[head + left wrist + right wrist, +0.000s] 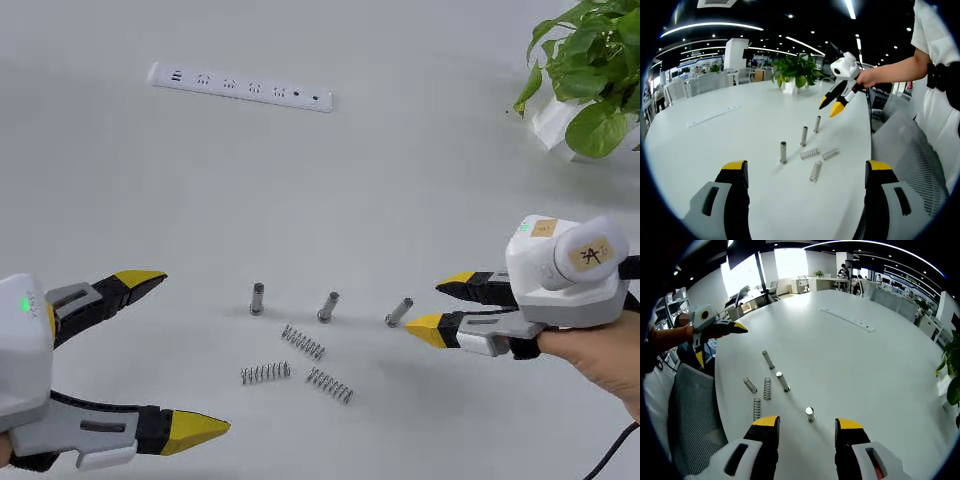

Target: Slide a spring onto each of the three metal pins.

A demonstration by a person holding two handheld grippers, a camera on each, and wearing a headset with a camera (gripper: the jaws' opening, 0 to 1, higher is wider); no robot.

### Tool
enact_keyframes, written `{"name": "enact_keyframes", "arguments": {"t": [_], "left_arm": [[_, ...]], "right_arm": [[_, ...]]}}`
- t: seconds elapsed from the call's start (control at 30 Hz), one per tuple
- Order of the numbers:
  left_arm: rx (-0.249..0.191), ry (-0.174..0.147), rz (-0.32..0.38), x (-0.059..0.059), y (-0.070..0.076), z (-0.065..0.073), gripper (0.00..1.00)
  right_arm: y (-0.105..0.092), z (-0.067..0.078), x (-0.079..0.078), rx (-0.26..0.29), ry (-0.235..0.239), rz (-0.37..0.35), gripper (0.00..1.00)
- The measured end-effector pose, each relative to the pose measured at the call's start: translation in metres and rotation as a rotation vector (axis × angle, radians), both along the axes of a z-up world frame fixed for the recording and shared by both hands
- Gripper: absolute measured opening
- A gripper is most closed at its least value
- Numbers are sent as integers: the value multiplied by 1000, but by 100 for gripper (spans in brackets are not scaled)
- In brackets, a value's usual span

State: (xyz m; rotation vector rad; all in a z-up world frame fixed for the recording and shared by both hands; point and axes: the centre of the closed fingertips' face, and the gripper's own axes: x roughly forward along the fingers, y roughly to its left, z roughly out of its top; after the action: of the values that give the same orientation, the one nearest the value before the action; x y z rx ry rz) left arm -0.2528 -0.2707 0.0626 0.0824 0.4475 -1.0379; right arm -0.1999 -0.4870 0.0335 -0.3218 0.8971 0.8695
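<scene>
Risk starts at the right tool [425, 306], open and empty: its lower tip is just beside the nearest pin [399, 312] and could knock it over. Farther out, three loose springs [302, 341] lie near the other pins [328, 306], liable to roll. The left tool [190, 352] gapes empty.

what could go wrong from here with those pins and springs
1. The pins stand loose on the table, and the open right tool hovers close beside the rightmost pin; a small nudge could topple it.
2. The springs are thin, lie flat and sit close together, so a pinch might flick one away or snag its neighbour.
</scene>
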Motion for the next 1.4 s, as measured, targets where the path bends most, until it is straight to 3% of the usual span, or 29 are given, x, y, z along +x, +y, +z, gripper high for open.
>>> {"name": "enact_keyframes", "arguments": {"t": [0.43,0.87,1.1,1.4], "left_arm": [[25,-11,-6,-4,-2,4,96],[54,-19,-12,-7,-2,4,96],[74,-16,-12,-7,-1,1,95],[172,-4,-36,-10,1,-15,88]], "right_arm": [[-12,8,-20,44,-29,59,62],[-14,14,-40,143,-77,127,88],[-18,14,-44,180,-95,126,97],[-20,11,-47,199,-97,125,99]]}}
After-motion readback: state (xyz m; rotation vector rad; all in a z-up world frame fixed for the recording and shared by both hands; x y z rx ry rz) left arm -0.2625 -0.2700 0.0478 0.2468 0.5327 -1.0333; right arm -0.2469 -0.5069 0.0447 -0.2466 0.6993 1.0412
